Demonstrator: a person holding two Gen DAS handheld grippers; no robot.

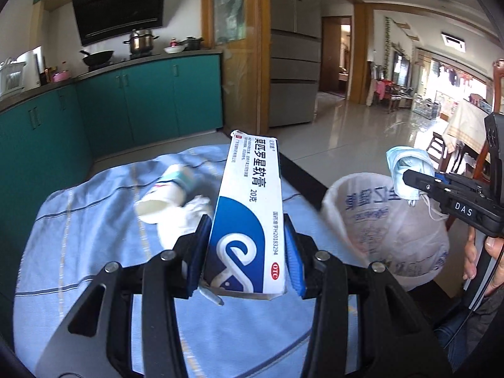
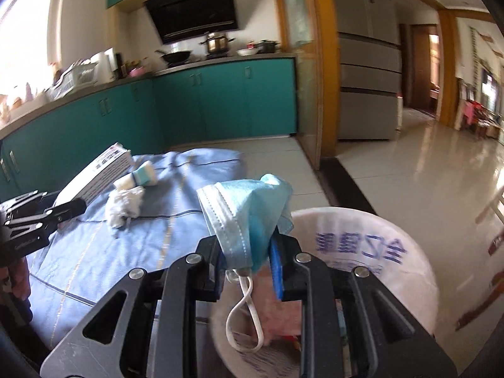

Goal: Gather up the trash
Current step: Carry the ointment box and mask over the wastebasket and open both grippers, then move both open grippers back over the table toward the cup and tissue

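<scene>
My right hand-held gripper (image 2: 247, 264) pinched the face mask (image 2: 249, 217) just over the lined bin (image 2: 419, 271), my left hand-held gripper (image 1: 245, 252) clamped the ointment box (image 1: 249, 208) above the counter's blue cloth (image 1: 94, 245), and I feared the dangling ear loop (image 2: 245, 318) snagging the rim, though open floor lay beyond.

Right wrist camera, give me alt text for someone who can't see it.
The right gripper pinches a crumpled blue face mask just above a white trash bag, its ear loop dangling. To the left, on a blue cloth, lie a wad of tissue and a small cup, while the left gripper holds a box.
</scene>
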